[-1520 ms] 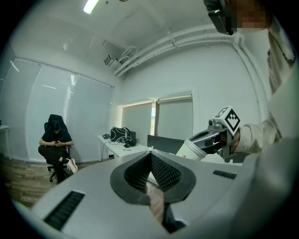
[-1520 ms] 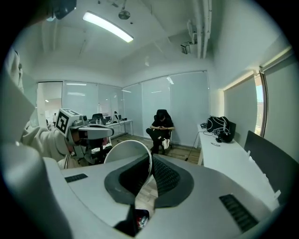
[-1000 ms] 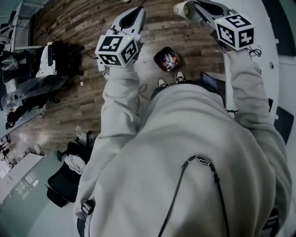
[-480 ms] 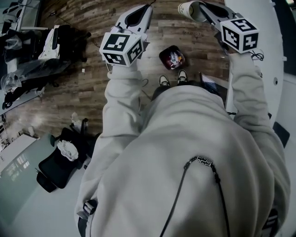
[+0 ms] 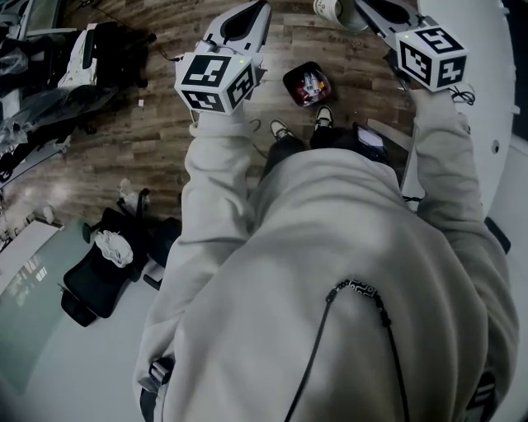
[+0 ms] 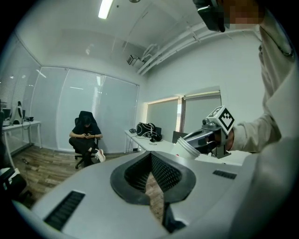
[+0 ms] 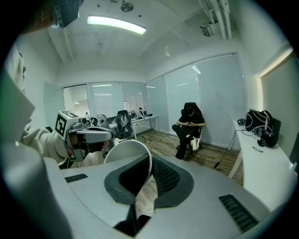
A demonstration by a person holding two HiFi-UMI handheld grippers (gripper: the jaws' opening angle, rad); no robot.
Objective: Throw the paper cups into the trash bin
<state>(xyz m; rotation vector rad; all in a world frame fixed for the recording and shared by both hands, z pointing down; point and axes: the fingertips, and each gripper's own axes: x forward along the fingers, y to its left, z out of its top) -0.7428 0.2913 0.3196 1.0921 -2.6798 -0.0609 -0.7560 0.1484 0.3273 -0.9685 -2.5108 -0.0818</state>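
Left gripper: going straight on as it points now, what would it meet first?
Nothing near: beyond the left gripper's tongs the way looks free, probably up to a distant white desk; depth is unclear.

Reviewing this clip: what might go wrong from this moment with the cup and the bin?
1. The right gripper holds the paper cup at standing height and off to one side of the trash bin; released here, it would likely miss.
2. The jaws pinch only the cup's thin wall, so it may slip or crumple.
3. The bin sits close by the person's shoes, so a step could knock it.
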